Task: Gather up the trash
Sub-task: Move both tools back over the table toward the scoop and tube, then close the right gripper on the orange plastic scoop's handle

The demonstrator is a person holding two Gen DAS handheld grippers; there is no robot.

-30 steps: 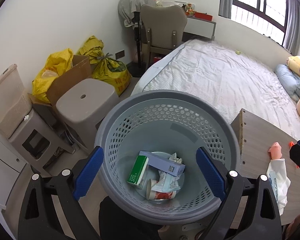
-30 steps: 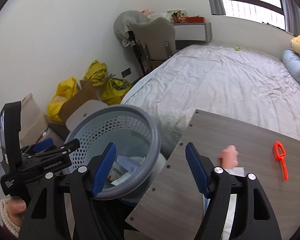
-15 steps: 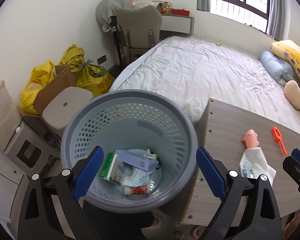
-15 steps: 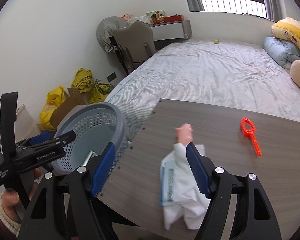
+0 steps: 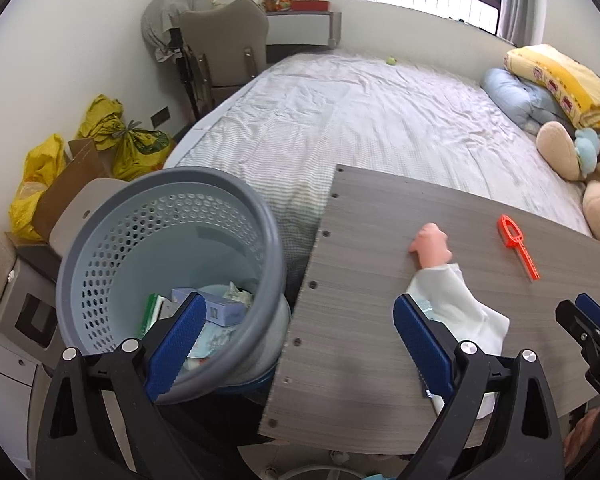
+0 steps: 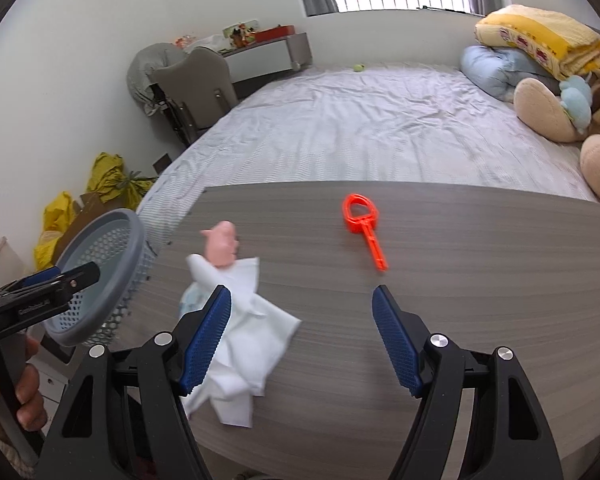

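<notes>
A grey perforated bin (image 5: 112, 240) (image 6: 100, 264) stands left of the wooden table (image 5: 360, 280) (image 6: 460, 300) and holds boxes and wrappers (image 5: 216, 312). A crumpled white tissue (image 5: 456, 304) (image 6: 252, 320) lies on the table beside a small pink pig toy (image 5: 430, 244) (image 6: 222, 244) and an orange plastic tool (image 5: 516, 244) (image 6: 364, 224). My left gripper (image 5: 296, 344) is open and empty, straddling the bin rim and the table edge. My right gripper (image 6: 302, 332) is open and empty over the table, its left finger over the tissue.
A bed (image 6: 360, 120) with pillows and plush toys (image 6: 560, 108) lies behind the table. Yellow bags (image 5: 116, 136), a cardboard box, a grey stool (image 5: 80, 216) and a chair (image 5: 224, 48) stand by the left wall.
Both grippers have swung right, from over the bin toward the table. The tissue, pig and orange tool now sit more central in both views. Both stay open.
</notes>
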